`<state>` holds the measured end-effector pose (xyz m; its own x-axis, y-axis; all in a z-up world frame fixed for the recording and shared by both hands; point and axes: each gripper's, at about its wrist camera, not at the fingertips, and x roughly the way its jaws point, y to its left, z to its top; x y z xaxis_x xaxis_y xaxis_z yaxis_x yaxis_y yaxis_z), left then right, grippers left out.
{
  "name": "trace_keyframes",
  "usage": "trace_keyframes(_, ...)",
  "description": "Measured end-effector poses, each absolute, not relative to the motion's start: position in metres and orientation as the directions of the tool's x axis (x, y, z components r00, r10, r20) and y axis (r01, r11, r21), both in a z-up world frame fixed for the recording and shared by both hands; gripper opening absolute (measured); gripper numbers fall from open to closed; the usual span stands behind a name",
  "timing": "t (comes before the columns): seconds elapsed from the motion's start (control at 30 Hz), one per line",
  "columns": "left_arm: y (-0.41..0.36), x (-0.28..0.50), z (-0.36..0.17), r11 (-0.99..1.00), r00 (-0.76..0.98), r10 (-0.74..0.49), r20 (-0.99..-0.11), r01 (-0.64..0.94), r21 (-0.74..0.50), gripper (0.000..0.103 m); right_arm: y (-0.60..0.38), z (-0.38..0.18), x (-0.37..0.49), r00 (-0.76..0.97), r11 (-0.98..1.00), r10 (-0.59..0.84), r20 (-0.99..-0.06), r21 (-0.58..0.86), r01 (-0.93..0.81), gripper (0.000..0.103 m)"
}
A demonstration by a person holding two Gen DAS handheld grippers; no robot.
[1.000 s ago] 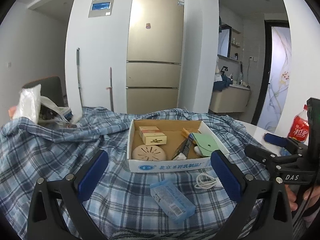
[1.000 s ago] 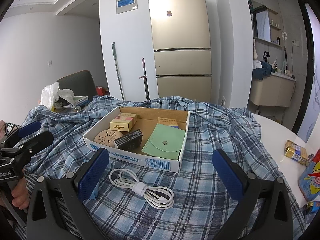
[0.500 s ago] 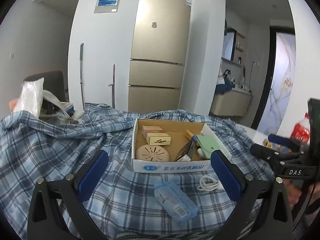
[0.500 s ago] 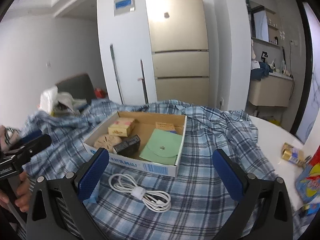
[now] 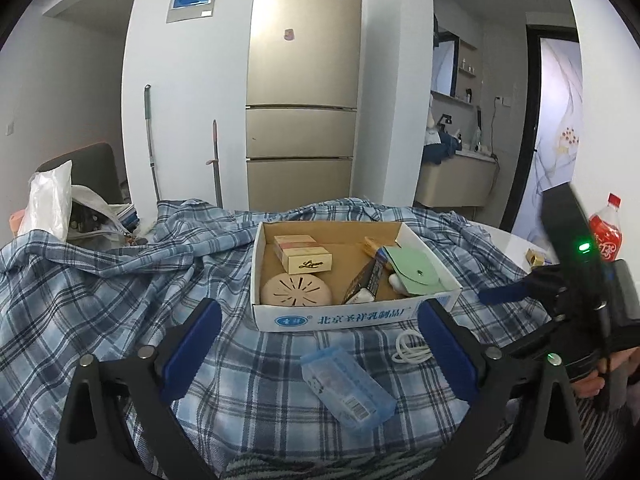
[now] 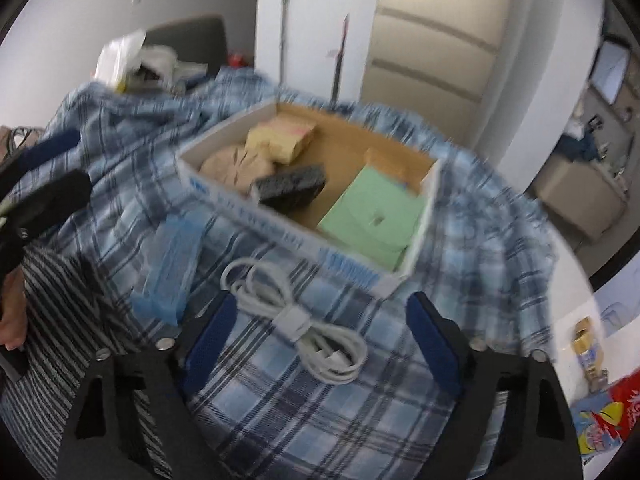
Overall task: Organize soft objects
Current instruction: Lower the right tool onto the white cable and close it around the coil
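Note:
A white coiled cable (image 6: 296, 320) lies on the blue plaid cloth (image 6: 320, 420) in front of a cardboard box (image 6: 280, 224). My right gripper (image 6: 322, 320) tilts down over the cable, which lies between its closing jaws; the pads do not touch it. A blue translucent packet (image 5: 344, 388) lies just ahead of my left gripper (image 5: 320, 340), whose jaws are wide and closing slightly with nothing gripped. The box (image 5: 352, 316) holds a green pouch (image 5: 412, 272), small cartons and a round beige disc. The right gripper's blue finger (image 5: 500, 294) shows at the right edge.
A red cola bottle (image 5: 606, 232) stands on the white table at far right, near snack packets (image 6: 600, 420). A white plastic bag (image 5: 52, 200) and clutter sit at back left. A gold fridge (image 5: 304, 100) stands behind. A striped sleeve (image 6: 60, 300) is at left.
My right gripper has tipped downward and come closer over the cable, and its jaws have narrowed; its view is blurred. The left gripper has hardly moved.

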<state>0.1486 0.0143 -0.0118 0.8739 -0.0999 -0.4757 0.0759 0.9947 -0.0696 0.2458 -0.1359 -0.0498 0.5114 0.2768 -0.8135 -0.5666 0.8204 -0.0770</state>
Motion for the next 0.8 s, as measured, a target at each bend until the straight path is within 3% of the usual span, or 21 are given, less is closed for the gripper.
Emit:
trace_keyframes(0.33,0.016,0.156,-0.019,0.996,0.852,-0.076,-0.518,0.045,-0.071,0.098,-0.127,-0.087,0.267,0.353,0.762,0.251,-0.901,-0.041,-0.647,0.073)
trace_keyframes(0.43,0.013,0.156,-0.02,0.997,0.852,-0.07,-0.519,0.048,-0.057,0.098,-0.126,-0.091,0.272,0.324,0.756,0.254,-0.912,-0.022,-0.654,0.062)
trace_keyframes(0.5,0.013,0.157,-0.021,0.997,0.849,-0.074,-0.524,0.05,-0.059,0.098,-0.127,-0.09,0.275,0.31,0.752,0.27,-0.912,-0.001,-0.659,0.038)
trace_keyframes(0.67,0.015,0.157,-0.02,0.996,0.847,-0.083,-0.525,0.054,-0.071,0.098,-0.131,-0.085,0.274,0.326,0.759,0.271,-0.905,-0.007,-0.651,0.023)
trace_keyframes(0.8,0.015,0.157,-0.02,0.996,0.848,-0.081,-0.523,0.053,-0.068,0.098,-0.143,-0.066,0.274,0.339,0.801,0.326,-0.882,0.068,-0.595,0.021)
